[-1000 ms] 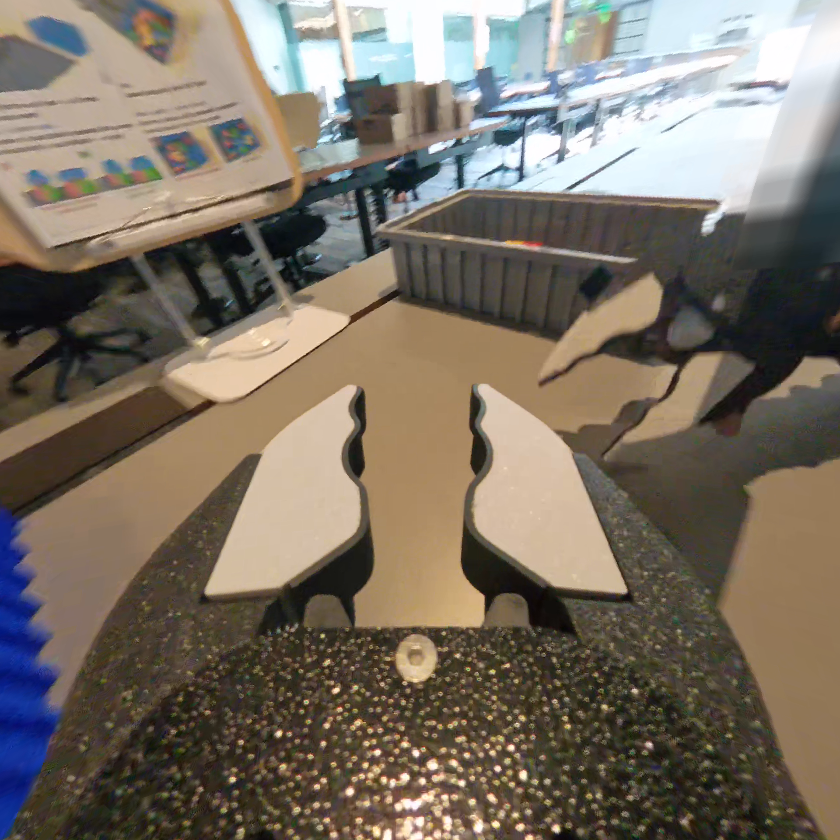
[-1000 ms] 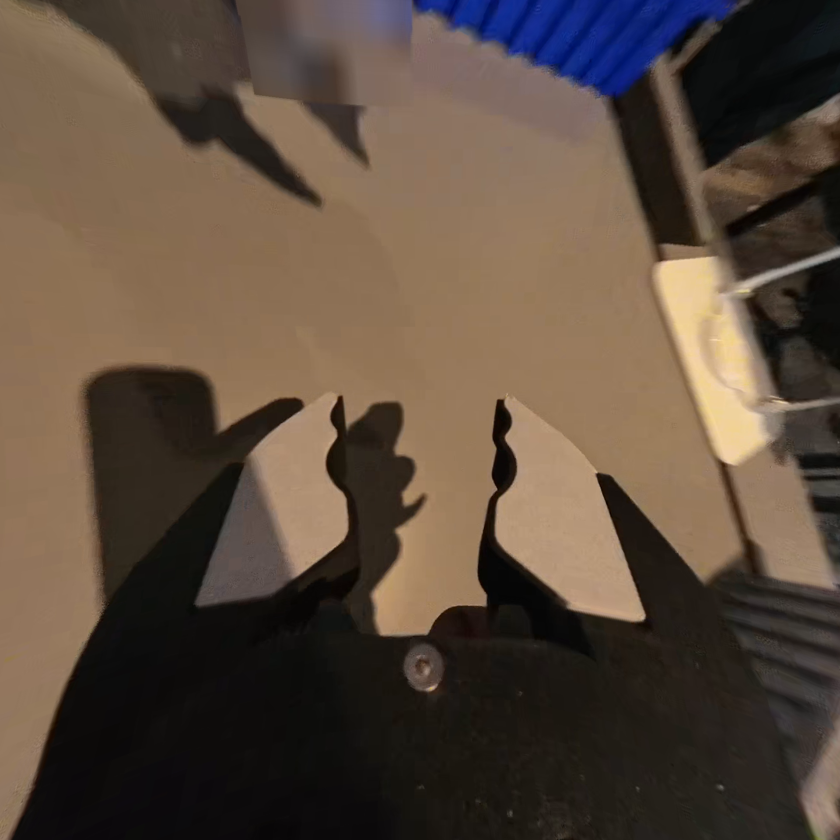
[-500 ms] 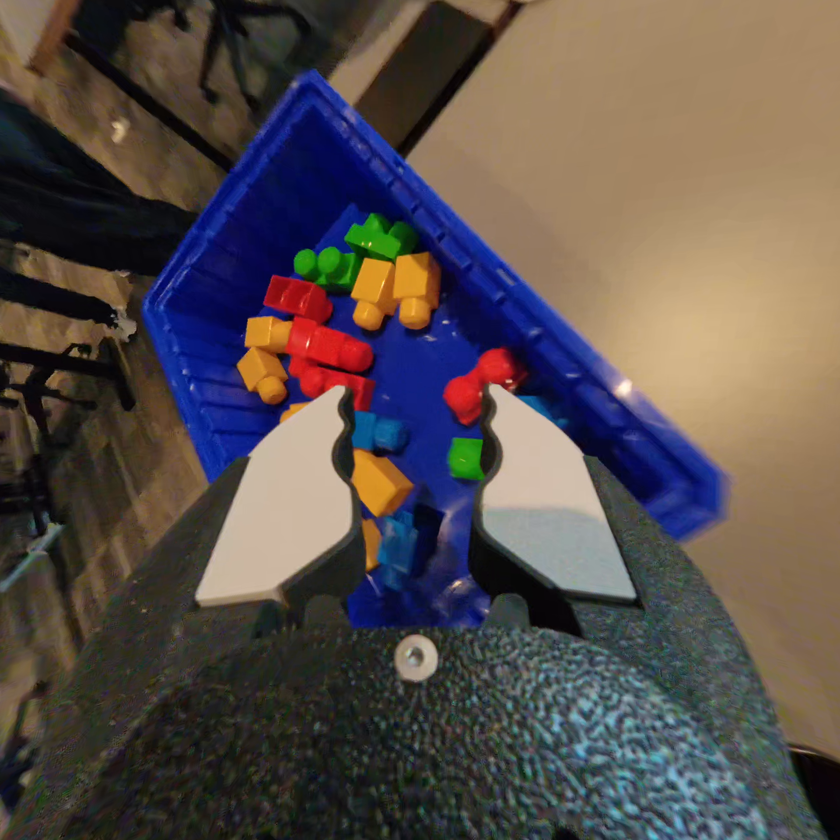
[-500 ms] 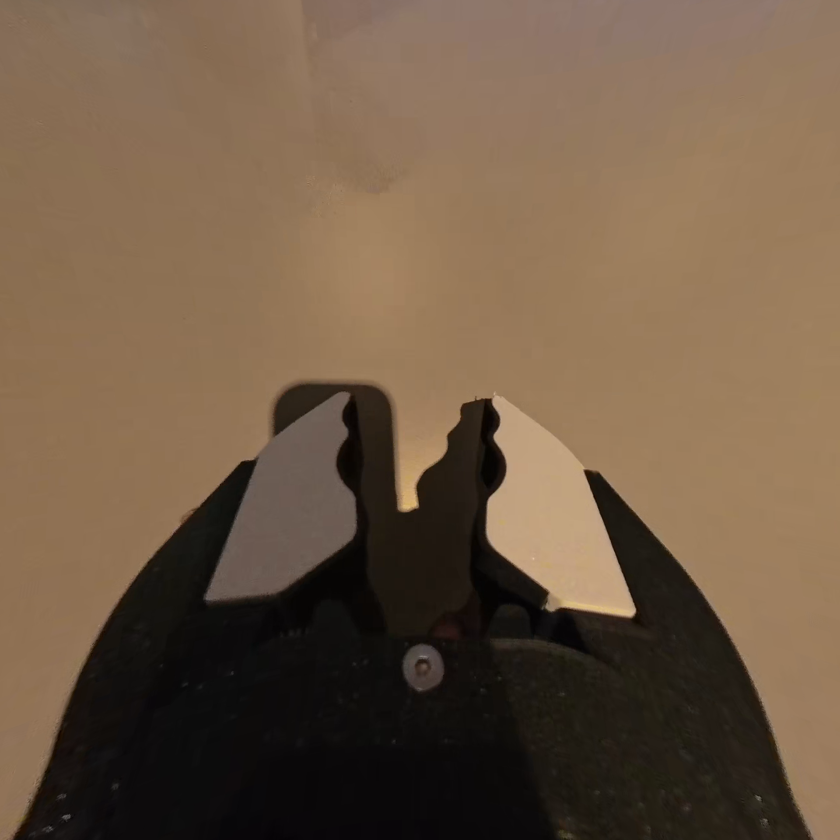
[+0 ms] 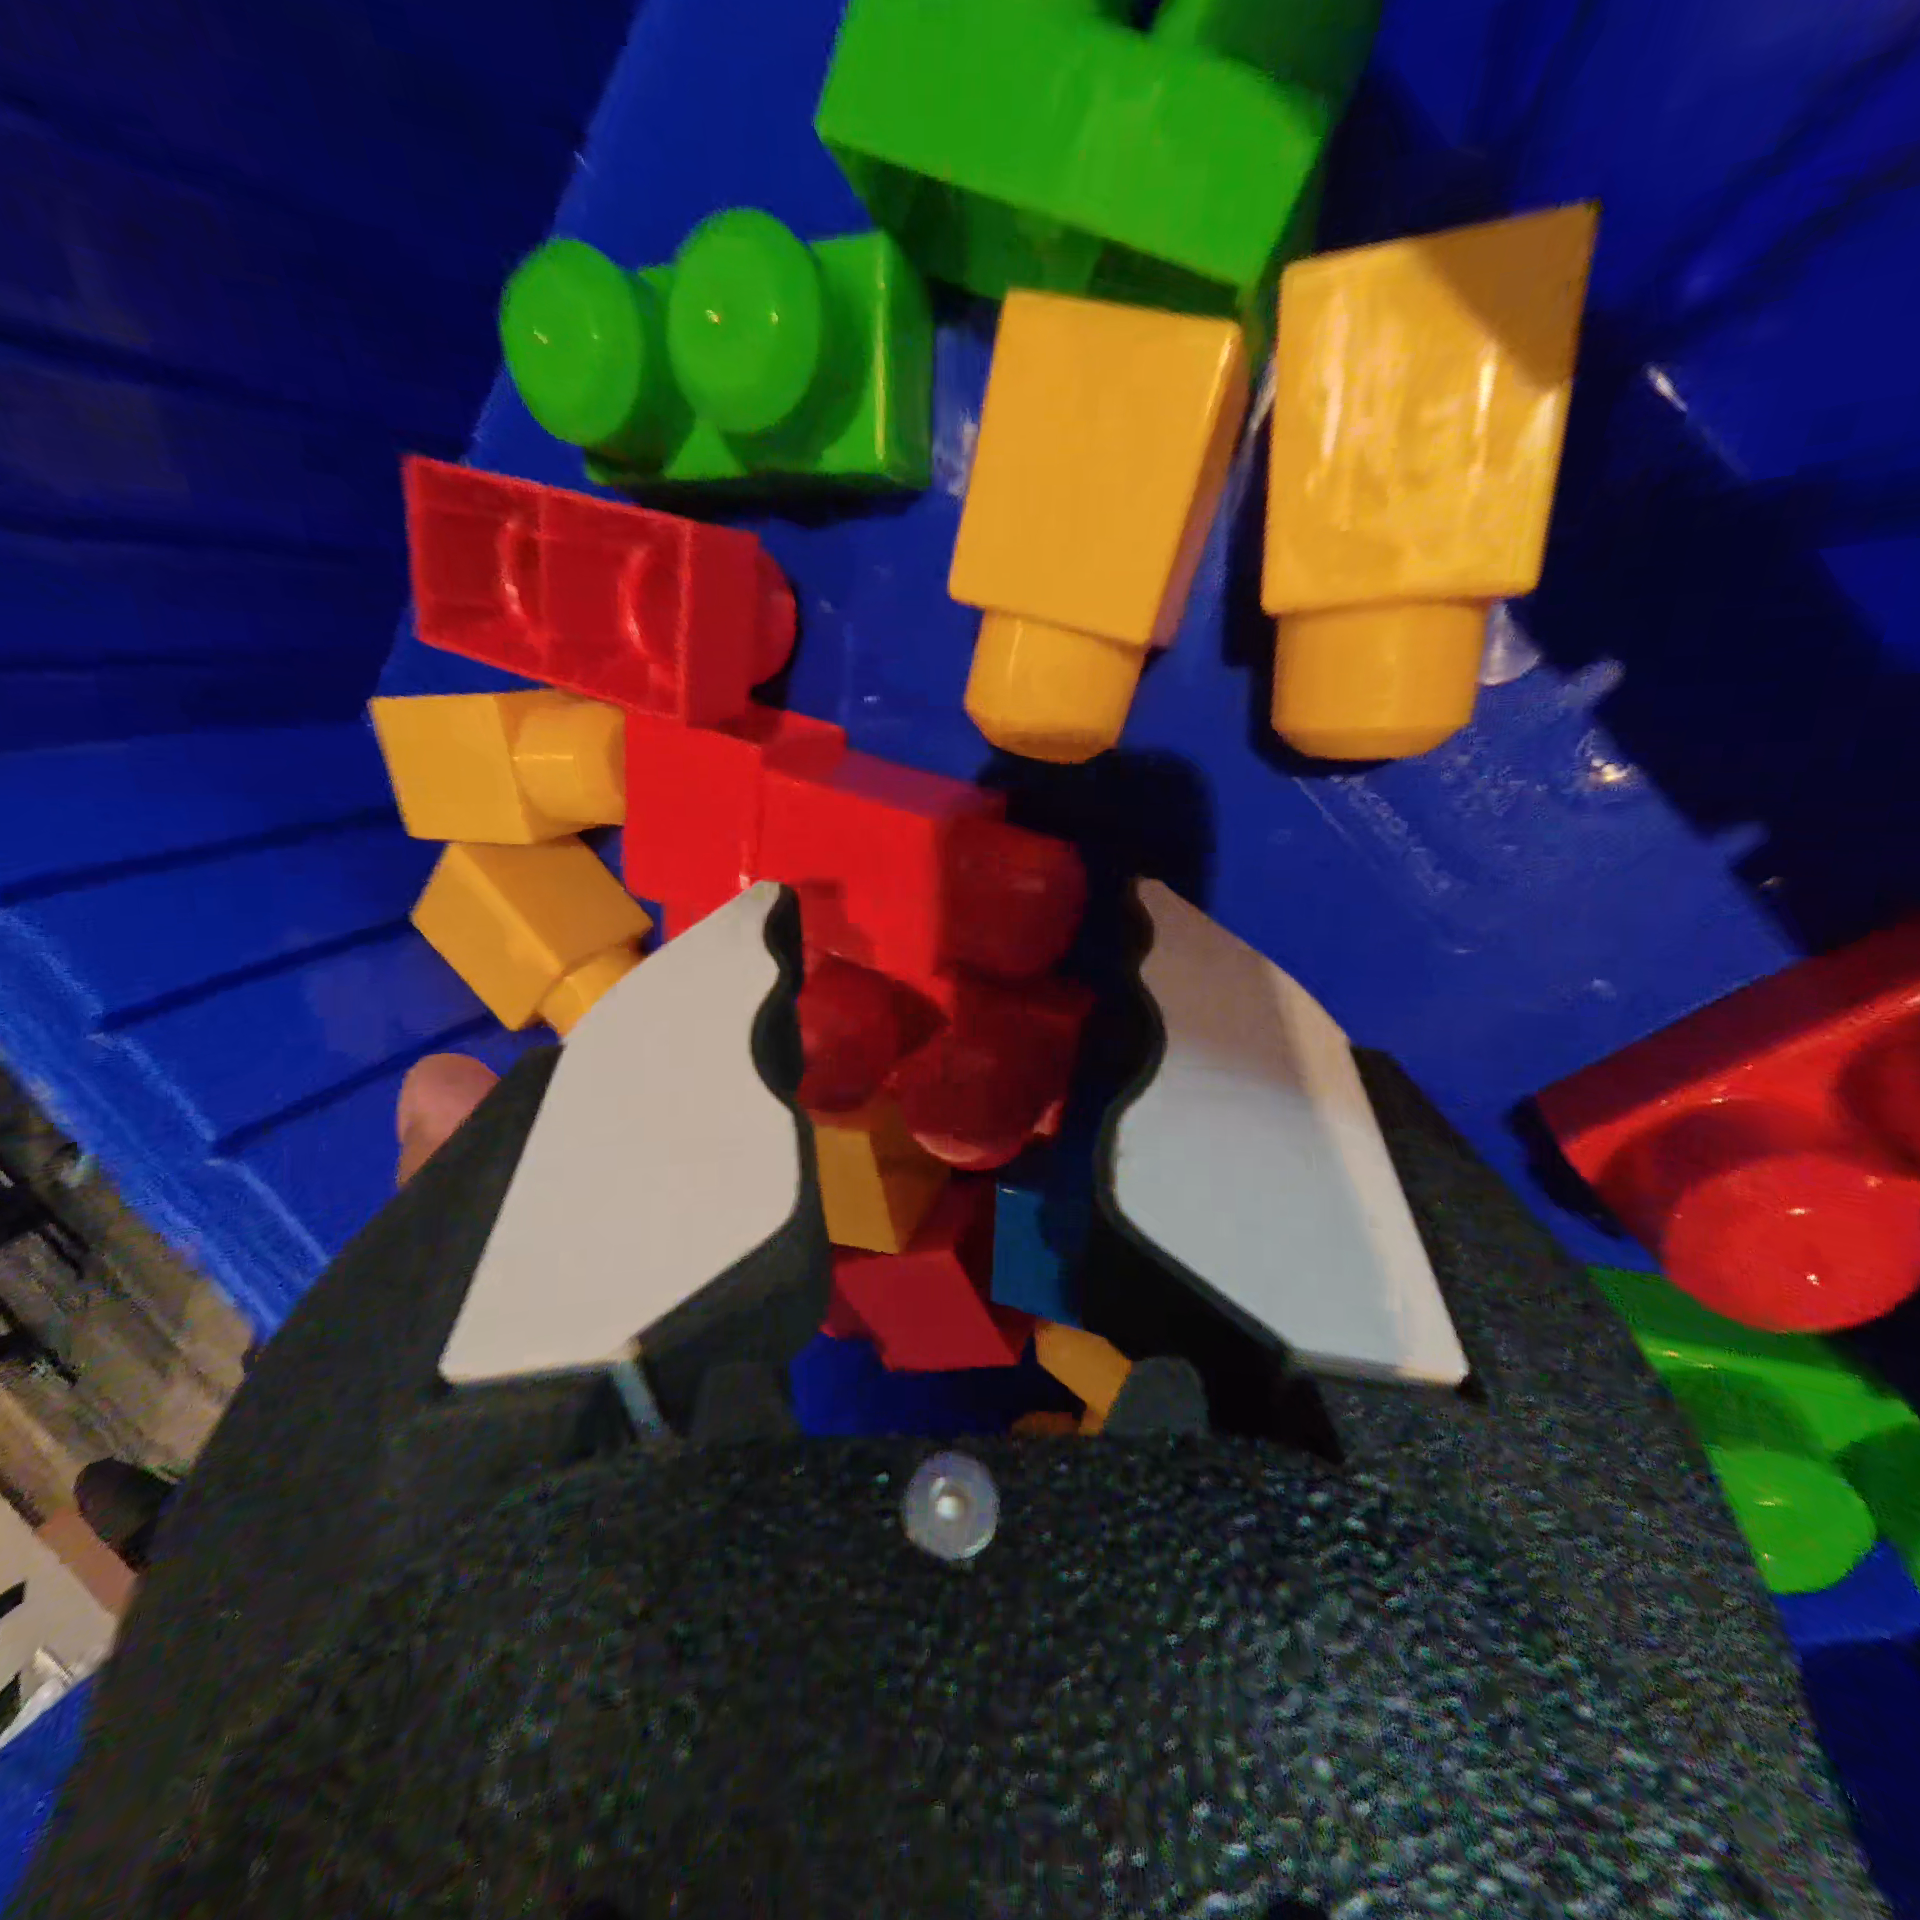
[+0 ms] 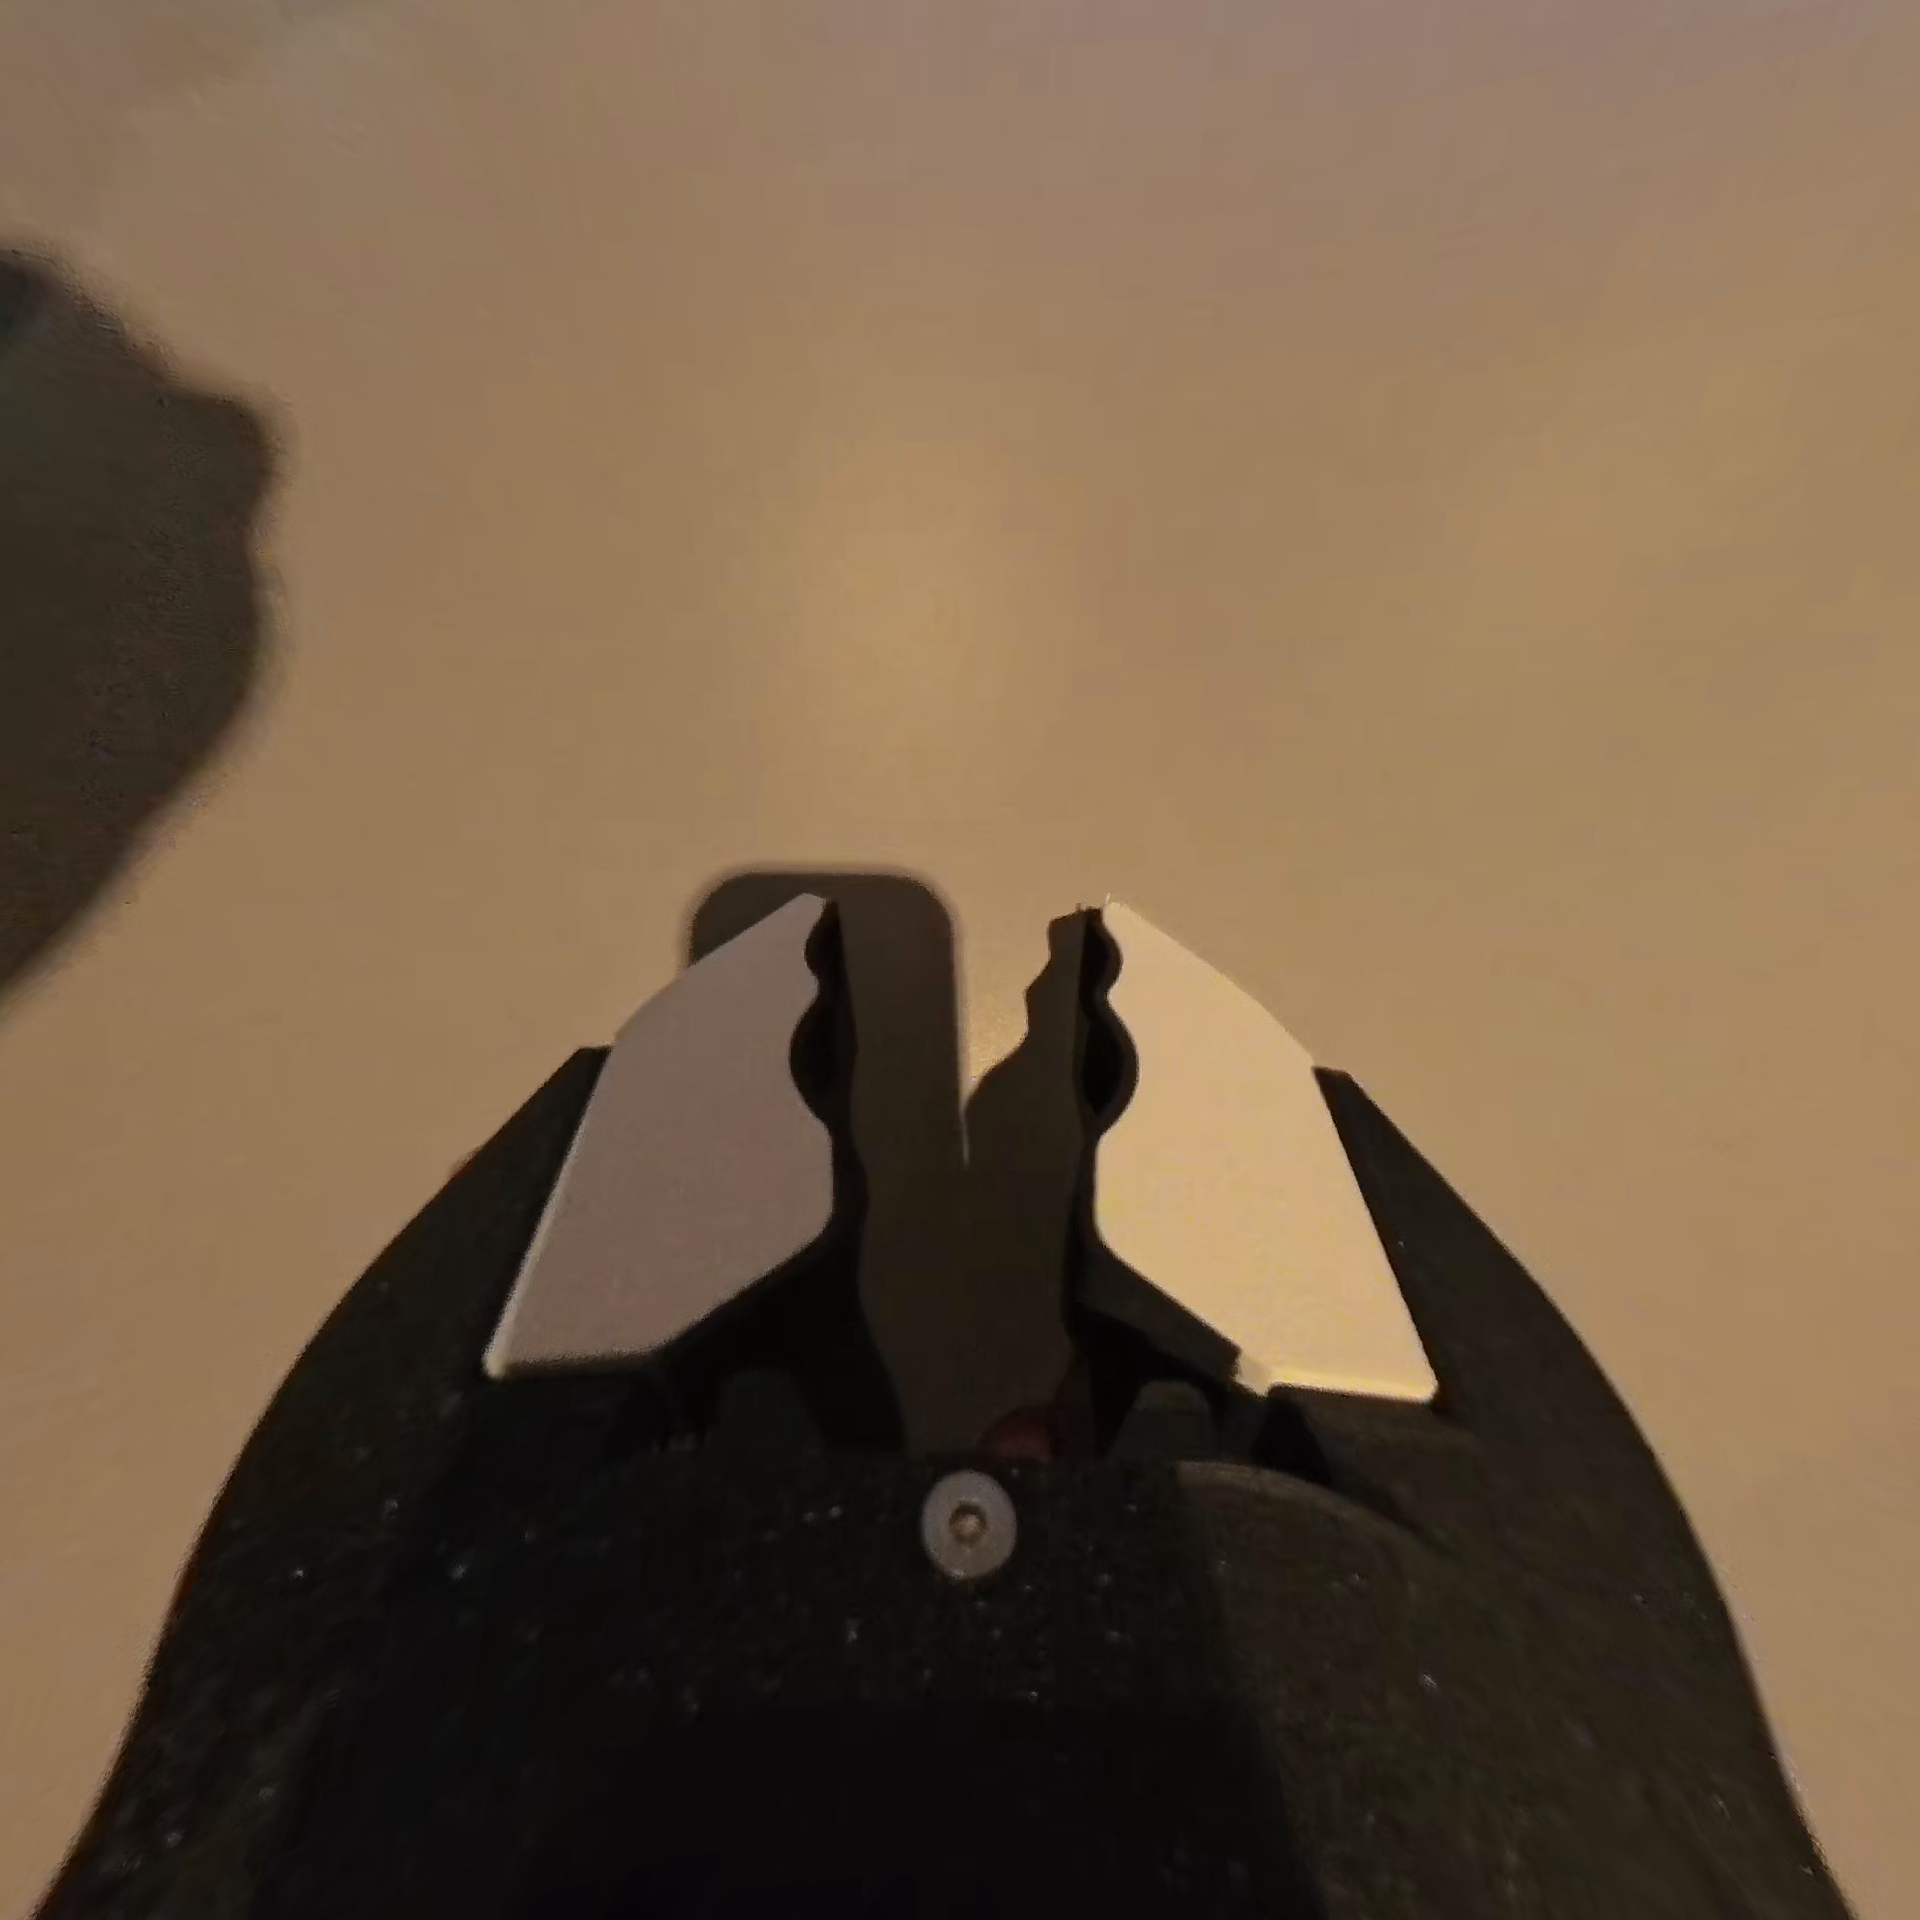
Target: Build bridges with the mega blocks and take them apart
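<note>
Your left gripper [image 5: 956, 914] hanging released over red block [image 5: 883, 852] inside blue bin [image 5: 208, 644]. Your right gripper [image 6: 956, 914] hovering released above bare table [image 6: 1039, 416].

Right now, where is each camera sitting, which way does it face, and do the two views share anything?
Left wrist view: on the left gripper, facing down into the blue bin of blocks, open fingers around a red block; a fingertip shows at the left.
Right wrist view: on the right gripper, facing down at the bare tan table, fingers open and empty.
Shared: nothing visible; each shows only its own gripper.
</note>
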`<state>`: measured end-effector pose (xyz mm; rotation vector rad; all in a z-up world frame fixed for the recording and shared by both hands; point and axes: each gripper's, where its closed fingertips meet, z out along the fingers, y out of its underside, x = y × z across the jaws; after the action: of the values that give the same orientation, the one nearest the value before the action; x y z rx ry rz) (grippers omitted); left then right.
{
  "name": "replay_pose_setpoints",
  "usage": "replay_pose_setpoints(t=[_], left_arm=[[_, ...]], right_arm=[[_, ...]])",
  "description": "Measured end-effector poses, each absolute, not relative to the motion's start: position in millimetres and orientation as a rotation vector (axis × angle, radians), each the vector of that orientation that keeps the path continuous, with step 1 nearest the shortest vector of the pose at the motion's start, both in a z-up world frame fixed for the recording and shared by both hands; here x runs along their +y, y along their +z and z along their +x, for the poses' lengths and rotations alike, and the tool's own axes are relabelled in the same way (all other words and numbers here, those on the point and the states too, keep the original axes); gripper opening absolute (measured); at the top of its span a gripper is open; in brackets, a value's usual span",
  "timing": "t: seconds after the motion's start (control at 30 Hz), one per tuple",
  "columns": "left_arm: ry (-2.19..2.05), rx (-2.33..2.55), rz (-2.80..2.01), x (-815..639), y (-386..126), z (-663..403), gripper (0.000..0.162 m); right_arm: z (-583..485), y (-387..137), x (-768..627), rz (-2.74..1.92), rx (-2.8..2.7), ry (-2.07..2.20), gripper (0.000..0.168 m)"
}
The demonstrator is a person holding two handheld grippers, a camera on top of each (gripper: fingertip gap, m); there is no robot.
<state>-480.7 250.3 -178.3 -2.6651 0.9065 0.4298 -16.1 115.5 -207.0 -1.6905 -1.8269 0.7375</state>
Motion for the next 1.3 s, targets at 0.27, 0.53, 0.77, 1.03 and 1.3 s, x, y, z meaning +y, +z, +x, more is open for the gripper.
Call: replay_pose_setpoints(t=[0.27, 0.53, 0.77, 1.03, 1.3], left_arm=[[0.38, 1.065, -2.73, 222.1, -173.3, -454.7, 0.048], [0.227, 1.07, -2.767, 229.7, -172.6, -456.0, 0.064], [0.283, 1.069, -2.82, 227.7, -182.7, -457.4, 0.093], [0.227, 1.071, -2.84, 223.6, -191.7, -452.4, 0.071], [0.306, 1.029, -2.829, 221.1, -197.0, -449.3, 0.071]], right_arm=[[-15.3, -206.4, 112.5, -1.66, -1.844, 0.732, 0.045], [-14.8, -206.3, 111.8, -1.659, -1.849, 0.739, 0.045], [-14.9, -206.4, 110.9, -1.657, -1.854, 0.745, 0.045], [-14.9, -206.3, 110.3, -1.652, -1.854, 0.742, 0.044], [-14.9, -206.2, 109.8, -1.649, -1.854, 0.739, 0.045]])
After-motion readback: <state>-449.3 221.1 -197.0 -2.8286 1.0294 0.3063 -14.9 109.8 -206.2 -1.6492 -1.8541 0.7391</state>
